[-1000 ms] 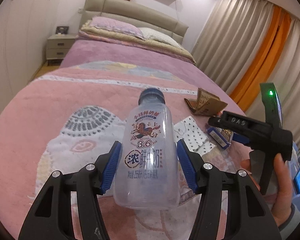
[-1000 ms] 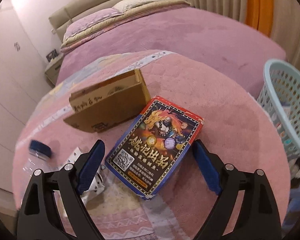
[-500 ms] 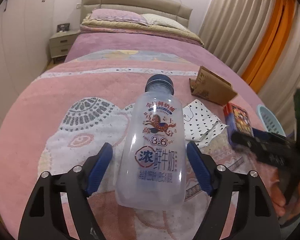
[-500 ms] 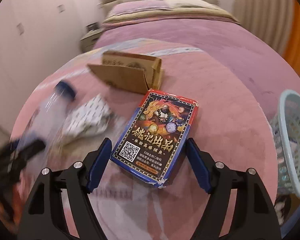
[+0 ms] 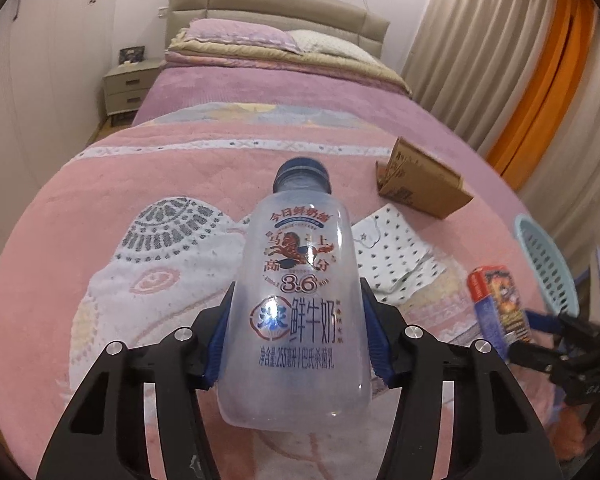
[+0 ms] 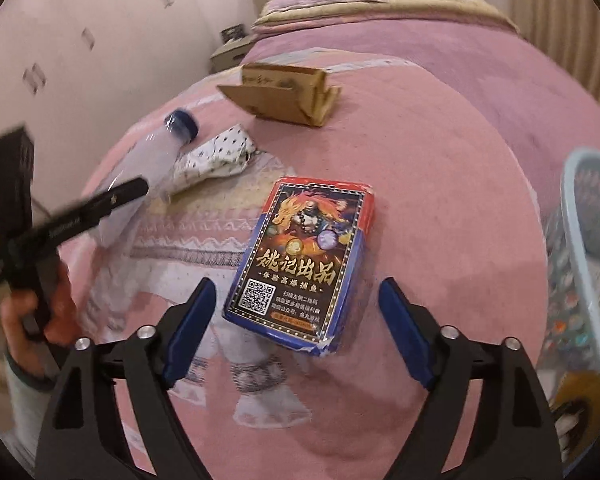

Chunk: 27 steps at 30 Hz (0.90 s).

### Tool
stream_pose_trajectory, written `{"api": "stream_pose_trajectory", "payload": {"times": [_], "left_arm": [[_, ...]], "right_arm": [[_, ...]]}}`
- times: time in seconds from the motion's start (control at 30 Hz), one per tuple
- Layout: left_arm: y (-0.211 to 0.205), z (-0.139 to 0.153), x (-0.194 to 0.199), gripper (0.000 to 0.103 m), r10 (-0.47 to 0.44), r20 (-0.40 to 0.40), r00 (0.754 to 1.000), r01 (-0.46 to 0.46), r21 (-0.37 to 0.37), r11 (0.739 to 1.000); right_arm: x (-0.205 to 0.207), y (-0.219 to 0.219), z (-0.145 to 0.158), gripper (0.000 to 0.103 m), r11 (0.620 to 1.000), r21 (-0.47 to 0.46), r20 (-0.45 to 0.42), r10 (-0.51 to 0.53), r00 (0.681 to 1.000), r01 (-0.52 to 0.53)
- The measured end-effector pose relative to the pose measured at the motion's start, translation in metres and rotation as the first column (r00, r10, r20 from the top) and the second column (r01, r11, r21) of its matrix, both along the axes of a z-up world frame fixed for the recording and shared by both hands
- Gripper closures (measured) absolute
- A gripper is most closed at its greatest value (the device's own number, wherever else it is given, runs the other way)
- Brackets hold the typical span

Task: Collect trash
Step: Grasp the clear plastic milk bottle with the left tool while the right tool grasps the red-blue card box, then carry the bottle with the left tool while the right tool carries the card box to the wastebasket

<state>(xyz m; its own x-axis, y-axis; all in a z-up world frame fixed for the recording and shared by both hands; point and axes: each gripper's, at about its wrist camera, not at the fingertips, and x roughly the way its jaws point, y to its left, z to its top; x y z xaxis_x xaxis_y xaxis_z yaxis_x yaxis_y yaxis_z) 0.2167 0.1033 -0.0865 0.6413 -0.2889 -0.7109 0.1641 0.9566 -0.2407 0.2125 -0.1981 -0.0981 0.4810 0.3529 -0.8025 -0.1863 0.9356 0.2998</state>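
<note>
The left hand-held gripper (image 5: pixel 296 336) is closing its ribbed blue pads (image 5: pixel 217 344) against the sides of a milk bottle (image 5: pixel 300 300). The bottle is cloudy, translucent plastic, rounded at the shoulders and flat at the base, with a dark blue screw cap pointing away from the camera and printed red and blue lettering on its face. The pads meet its lower body on both sides, so the bottle is gripped between them above the bed (image 5: pixel 100 240).

The bed carries a quilted pink blanket with a soft, stitched surface and pale woven patterns. Beyond the bottle lies a crumpled white wrapper (image 5: pixel 392 252) dotted with small dark marks, and farther off a flattened brown cardboard box (image 5: pixel 420 184) with open flaps.

The right hand-held gripper (image 6: pixel 296 320) stands wide, its jaws opening, with a card box (image 6: pixel 308 264) between the smooth blue pads (image 6: pixel 188 320) but clear of both. The box is a glossy rectangular pack with a red top edge, blue sides, a dragon picture, gold characters and a printed code square; one lower corner is torn. It lies flat on the blanket.

At the right edge of the bed is a pale blue plastic basket (image 6: pixel 580 216) with latticed walls. In the right wrist view a hand (image 6: pixel 32 320) grips the black handle of the left tool.
</note>
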Motion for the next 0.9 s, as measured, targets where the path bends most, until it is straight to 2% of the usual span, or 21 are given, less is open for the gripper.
{"api": "stream_pose_trajectory", "payload": {"times": [0.1, 0.2, 0.3, 0.37, 0.43, 0.5, 0.6, 0.77, 0.9], "left_arm": [[-0.002, 0.004, -0.006, 0.05, 0.01, 0.011, 1.0, -0.009, -0.019, 1.0], [-0.007, 0.006, -0.013, 0.05, 0.011, 0.016, 1.0, -0.01, -0.034, 0.999], [-0.012, 0.005, -0.018, 0.05, 0.009, 0.017, 1.0, -0.009, -0.033, 0.999], [-0.013, 0.005, -0.022, 0.05, 0.006, 0.016, 1.0, -0.006, -0.034, 0.999], [-0.014, 0.007, -0.025, 0.05, 0.006, 0.021, 1.0, -0.005, -0.039, 0.999], [-0.013, 0.011, -0.029, 0.05, 0.006, 0.039, 0.999, -0.005, -0.042, 0.999], [-0.015, 0.025, -0.038, 0.05, 0.005, 0.087, 0.996, 0.0, -0.058, 0.998], [-0.026, 0.05, -0.052, 0.05, -0.014, 0.172, 0.985, 0.028, -0.08, 0.996], [-0.043, 0.063, -0.059, 0.05, -0.051, 0.203, 0.978, 0.067, -0.075, 0.995]], "right_arm": [[-0.004, 0.008, 0.0, 0.019, 0.995, -0.045, -0.006, -0.087, 0.996, 0.087], [-0.007, 0.034, 0.0, 0.019, 0.972, -0.126, 0.007, -0.201, 0.98, 0.2], [-0.006, 0.05, -0.003, 0.02, 0.954, -0.173, 0.031, -0.243, 0.969, 0.245], [-0.005, 0.056, -0.004, 0.028, 0.945, -0.203, 0.061, -0.247, 0.967, 0.255], [-0.004, 0.061, -0.003, 0.045, 0.939, -0.236, 0.085, -0.236, 0.968, 0.249], [-0.005, 0.06, -0.003, 0.045, 0.95, -0.218, 0.092, -0.209, 0.974, 0.224], [-0.017, 0.051, 0.008, 0.046, 0.967, -0.143, 0.148, -0.192, 0.97, 0.213], [-0.027, 0.044, 0.029, 0.046, 0.972, -0.115, 0.233, -0.172, 0.957, 0.203], [-0.034, 0.028, 0.04, 0.046, 0.972, -0.089, 0.244, -0.192, 0.951, 0.219]]}}
